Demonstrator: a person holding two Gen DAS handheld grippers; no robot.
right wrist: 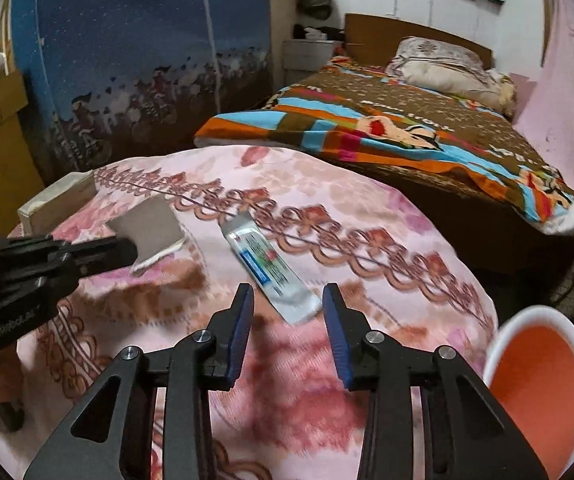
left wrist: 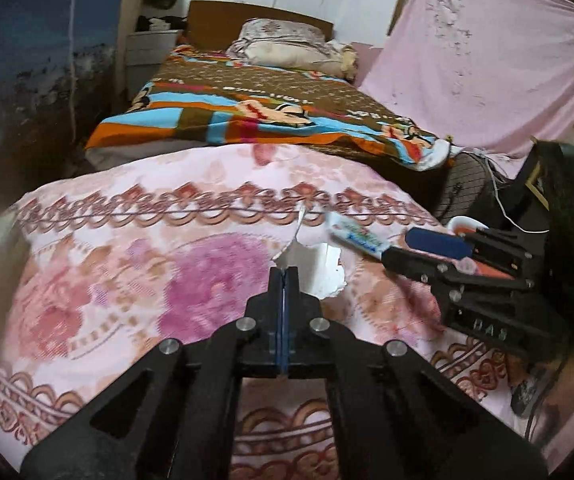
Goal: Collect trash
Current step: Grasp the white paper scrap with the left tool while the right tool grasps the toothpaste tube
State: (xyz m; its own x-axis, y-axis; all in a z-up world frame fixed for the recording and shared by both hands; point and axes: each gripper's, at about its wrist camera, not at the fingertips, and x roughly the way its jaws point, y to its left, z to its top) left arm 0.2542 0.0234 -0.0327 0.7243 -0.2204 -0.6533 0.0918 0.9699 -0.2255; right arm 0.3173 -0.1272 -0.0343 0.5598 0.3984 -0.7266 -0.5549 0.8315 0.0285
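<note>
A torn white scrap of paper (left wrist: 319, 272) is pinched in my left gripper (left wrist: 286, 276), which is shut on it just above the pink floral cloth (left wrist: 127, 280). The same scrap (right wrist: 155, 232) shows in the right wrist view, held by the left gripper (right wrist: 129, 252). A white and blue wrapper (right wrist: 271, 268) lies flat on the cloth. My right gripper (right wrist: 289, 300) is open, its jaws on either side of the wrapper's near end. In the left wrist view the wrapper (left wrist: 357, 236) lies just ahead of the right gripper (left wrist: 399, 254).
A white bowl with an orange inside (right wrist: 543, 380) stands at the right, off the cloth's edge. A bed with a colourful blanket (right wrist: 407, 132) lies beyond. A blue wall hanging (right wrist: 147, 40) is at the left. A pink sheet (left wrist: 487, 60) hangs at the right.
</note>
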